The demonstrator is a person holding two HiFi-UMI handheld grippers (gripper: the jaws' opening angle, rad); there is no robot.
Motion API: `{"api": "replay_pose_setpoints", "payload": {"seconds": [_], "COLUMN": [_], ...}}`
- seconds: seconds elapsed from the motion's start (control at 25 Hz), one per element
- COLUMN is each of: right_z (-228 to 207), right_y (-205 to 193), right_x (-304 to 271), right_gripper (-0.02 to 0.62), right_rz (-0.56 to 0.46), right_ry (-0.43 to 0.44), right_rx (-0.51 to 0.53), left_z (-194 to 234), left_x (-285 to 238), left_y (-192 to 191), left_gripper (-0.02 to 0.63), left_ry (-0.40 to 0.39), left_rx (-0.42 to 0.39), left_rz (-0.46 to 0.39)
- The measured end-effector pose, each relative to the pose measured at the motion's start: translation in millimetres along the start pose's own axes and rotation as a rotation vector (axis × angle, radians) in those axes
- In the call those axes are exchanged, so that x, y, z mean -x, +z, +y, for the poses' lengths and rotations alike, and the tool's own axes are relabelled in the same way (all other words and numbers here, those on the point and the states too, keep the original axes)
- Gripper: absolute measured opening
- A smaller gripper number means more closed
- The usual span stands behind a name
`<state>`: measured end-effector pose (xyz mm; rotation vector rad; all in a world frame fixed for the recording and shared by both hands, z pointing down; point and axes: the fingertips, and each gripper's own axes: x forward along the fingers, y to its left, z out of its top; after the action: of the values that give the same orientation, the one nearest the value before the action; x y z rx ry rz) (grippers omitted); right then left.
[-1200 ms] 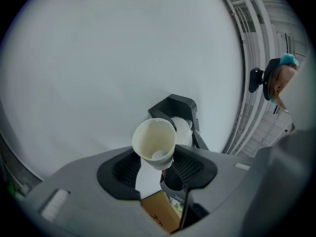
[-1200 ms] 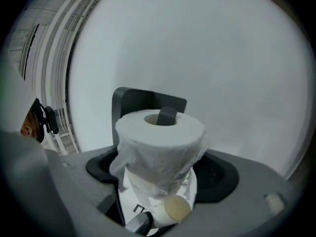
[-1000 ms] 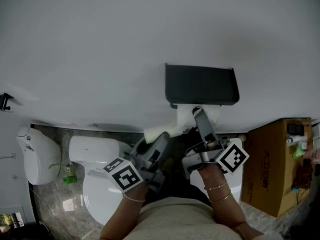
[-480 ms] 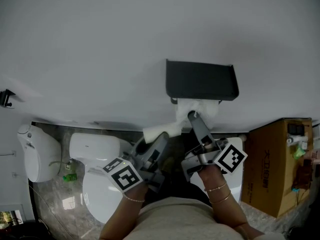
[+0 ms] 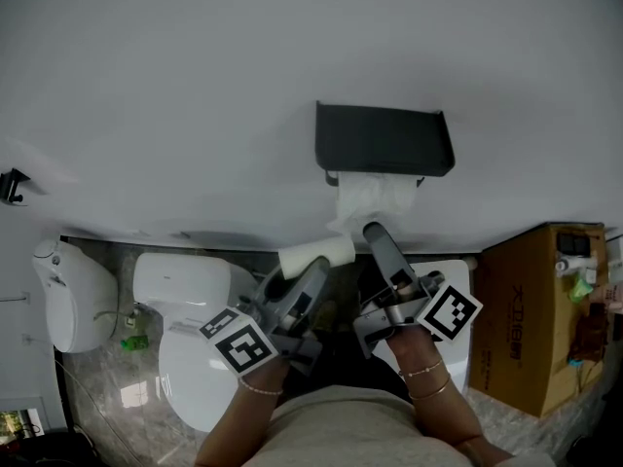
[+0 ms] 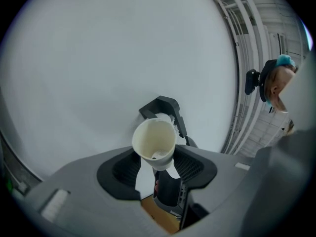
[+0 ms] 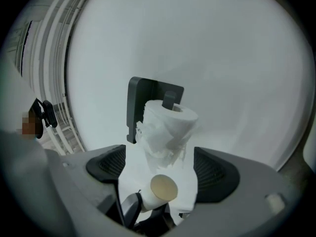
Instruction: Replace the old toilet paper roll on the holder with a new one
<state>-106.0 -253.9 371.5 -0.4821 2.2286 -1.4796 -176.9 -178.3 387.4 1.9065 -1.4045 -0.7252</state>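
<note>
Left tool (image 6: 157,168) clenches the bare cardboard tube (image 6: 154,139) below the holder (image 5: 384,139), which carries a ragged paper roll (image 7: 168,120), while the right tool (image 7: 163,169) gapes empty before it; the swap looks nearly done, leaving the roll to tidy and the tube to discard.

The wall (image 5: 195,76) is a plain pale grey-white. On it the holder (image 5: 384,139) is dark charcoal, and the toilet paper roll (image 5: 375,197) below it is white. The cardboard tube (image 5: 316,254) is cream. The left gripper (image 5: 311,270) and right gripper (image 5: 374,232) are mid grey with black ribbed pads (image 6: 190,167). Each marker cube (image 5: 238,343) bears black-and-white squares. The toilet (image 5: 190,358) is white, the floor (image 5: 107,397) marbled grey-brown, and the box (image 5: 531,319) at far right brown.
</note>
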Motion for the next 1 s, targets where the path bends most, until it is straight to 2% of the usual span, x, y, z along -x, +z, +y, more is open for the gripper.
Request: {"api": "replay_pose_setpoints", "payload": {"seconds": [0.24,0.44,0.76,0.84,1.0], "right_z": [8,28,69,79,97], "right_y": [-2,3,9,15,21], "right_x": [26,43,65,69,75], "right_gripper": [0.425,0.423,0.382,0.341,0.218], "right_rz": [-0.014,-0.034,0.003,-0.009,-0.035], "right_ry": [0.001,0.055,0.151,0.166,0.210], "right_rx": [0.040,0.058,0.231,0.278,0.345], "left_z": [-21,-45,-99,-106,-113], "left_x": [7,11,14,11,9], "left_y": [-6,-4,7,9,13], "left_gripper": [0.207,0.207,0.207,0.207,0.207], "left_ry": [-0.040,-0.089,-0.198,-0.213,-0.208], "left_rx": [-0.024,-0.043,-0.113,-0.143,-0.227], "left_rz": [-0.032,-0.068,-0.123,-0.130,-0.150]}}
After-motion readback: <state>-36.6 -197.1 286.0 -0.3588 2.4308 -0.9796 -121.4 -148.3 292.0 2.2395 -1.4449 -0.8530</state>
